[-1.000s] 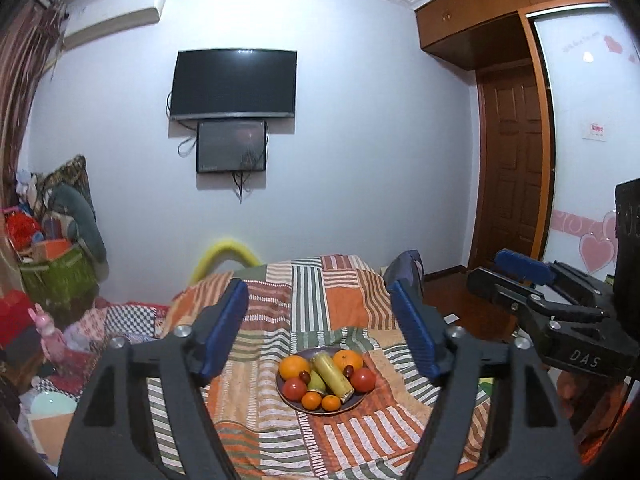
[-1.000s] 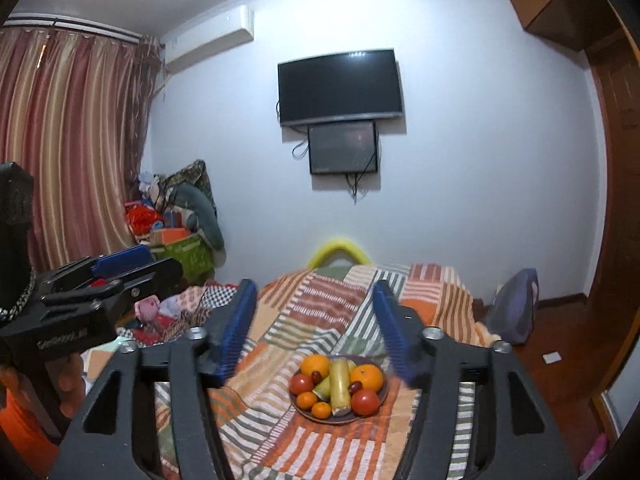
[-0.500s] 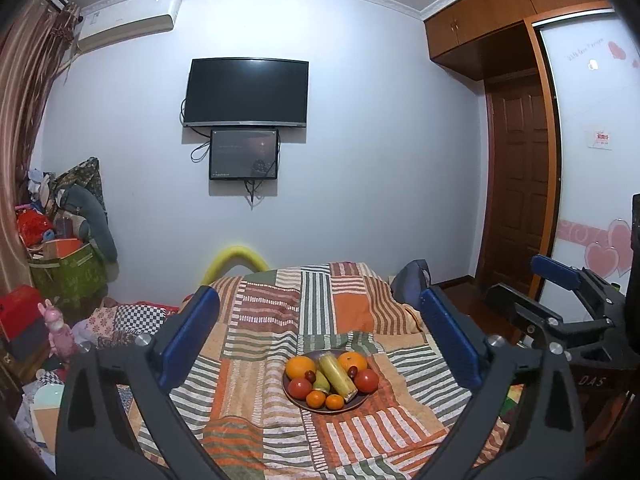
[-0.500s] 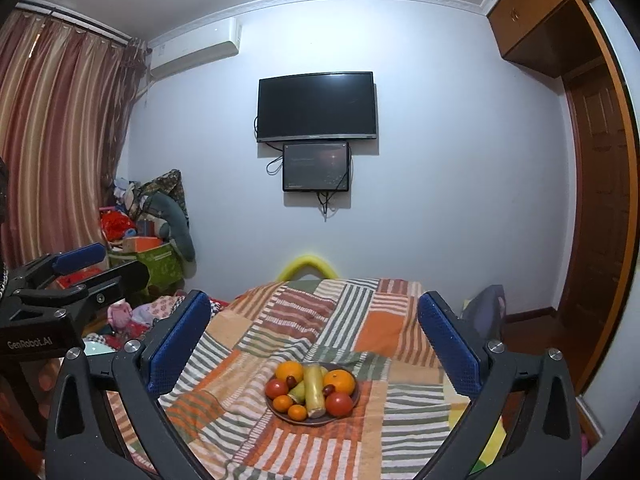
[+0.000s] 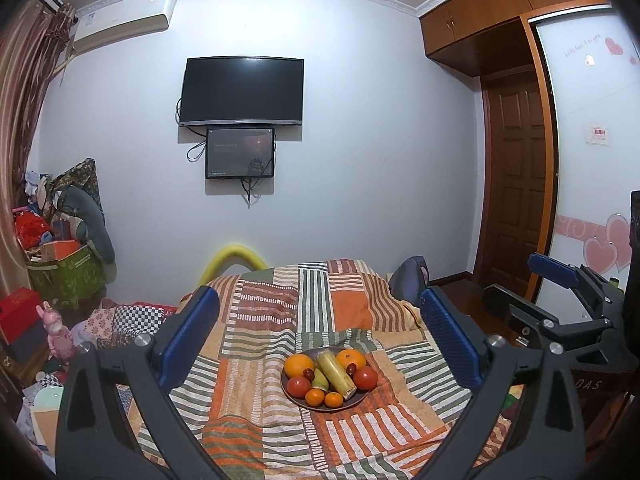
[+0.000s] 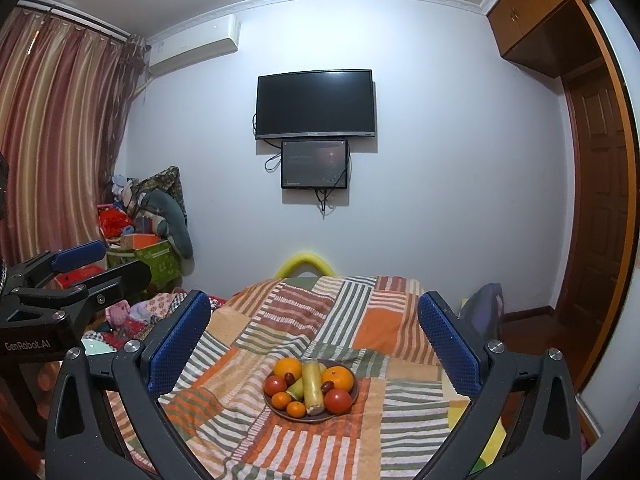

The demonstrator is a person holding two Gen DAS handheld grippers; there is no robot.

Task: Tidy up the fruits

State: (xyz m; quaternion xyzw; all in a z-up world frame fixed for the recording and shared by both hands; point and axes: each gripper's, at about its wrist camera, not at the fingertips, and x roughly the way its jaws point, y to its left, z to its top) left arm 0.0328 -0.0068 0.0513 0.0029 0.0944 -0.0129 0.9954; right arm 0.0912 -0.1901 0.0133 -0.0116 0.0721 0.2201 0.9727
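On bedspread: fruit plate (image 5: 362, 398) | left gripper (image 5: 318, 336), right gripper (image 6: 314, 338) fingers apart | door only left view

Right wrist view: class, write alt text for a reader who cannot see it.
A plate of oranges, tomatoes and a yellow corn cob sits on a striped patchwork bedspread, framed by the open right gripper.
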